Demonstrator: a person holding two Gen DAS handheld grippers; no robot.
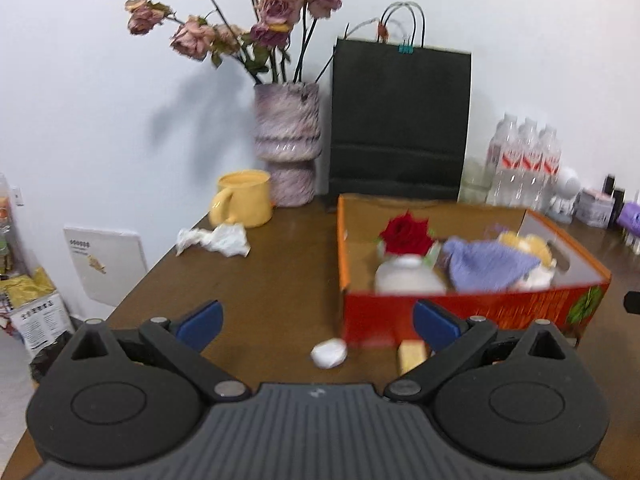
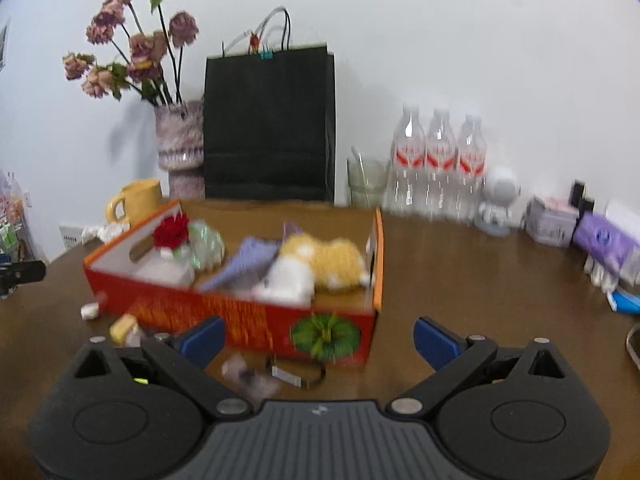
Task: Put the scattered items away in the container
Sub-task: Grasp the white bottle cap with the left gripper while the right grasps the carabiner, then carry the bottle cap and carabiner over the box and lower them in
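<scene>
Both tongs are hanging spread wide with nothing between their blue-padded tips: the left tongs point(image 1: 318, 316) and the right tongs point(image 2: 320, 334) are each hovering low over a brown wooden table point(image 1: 260, 276).

Between the left tongs' tips, a small white rounded lump point(image 1: 329, 353) and a pale yellow block point(image 1: 412, 354) are lying on the table, just in front of an open orange-red cardboard box point(image 1: 460, 312). Just ahead of the right tongs, a blurred pale crumpled scrap point(image 2: 250, 376) and a black ring with a white tag point(image 2: 298, 374) are lying on the table close to the same box's front wall, which is showing a green printed design point(image 2: 325, 336).

Inside the box, a red rose point(image 1: 407, 235), a white rounded bottle point(image 1: 408, 278), a folded lavender knitted cloth point(image 1: 486, 266) and a fluffy yellow and white plush point(image 2: 320, 258) are resting together.

Farther back, a crumpled white tissue point(image 1: 216, 241) is lying near a yellow mug point(image 1: 244, 198). Behind them, a mottled purple vase of dried pink roses point(image 1: 287, 148), a black paper bag point(image 1: 400, 120) and three clear water bottles point(image 2: 440, 160) are standing against a white wall.
</scene>
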